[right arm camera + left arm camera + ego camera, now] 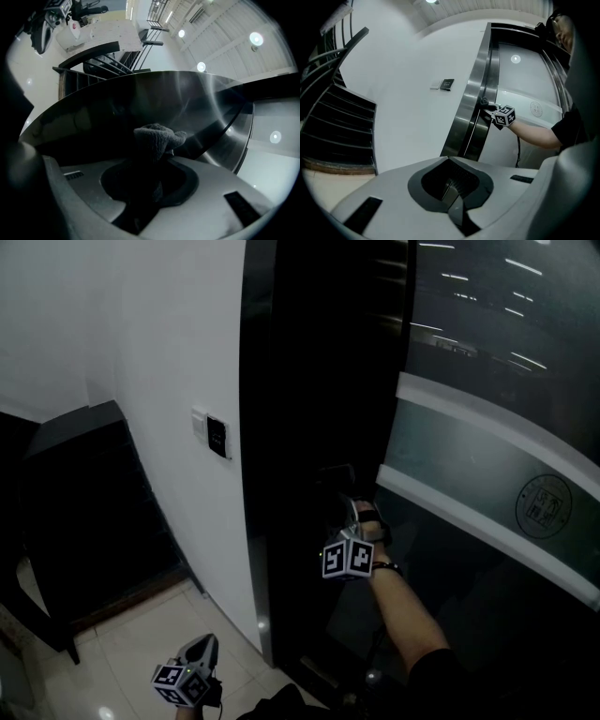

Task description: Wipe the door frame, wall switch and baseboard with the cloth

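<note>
Low over the floor [131,643], our left gripper [197,657] hangs with its jaws closed on nothing. Higher up, our right gripper [354,521] has its jaws clamped on the cloth [157,140], whose bunched tip sits at the dark metal frame [281,409]; we cannot confirm contact. We judge this to be the frame wipe. Only a small wad sticks out, so a hard drag could pull it free or let the jaws scrape the polished metal. The switch [216,435] sits on the white wall left of the frame, apart from the cloth; a heavy press might trip it. Farther left, stairs [84,512] crowd the wall's foot, and we cannot pick out the baseboard
</note>
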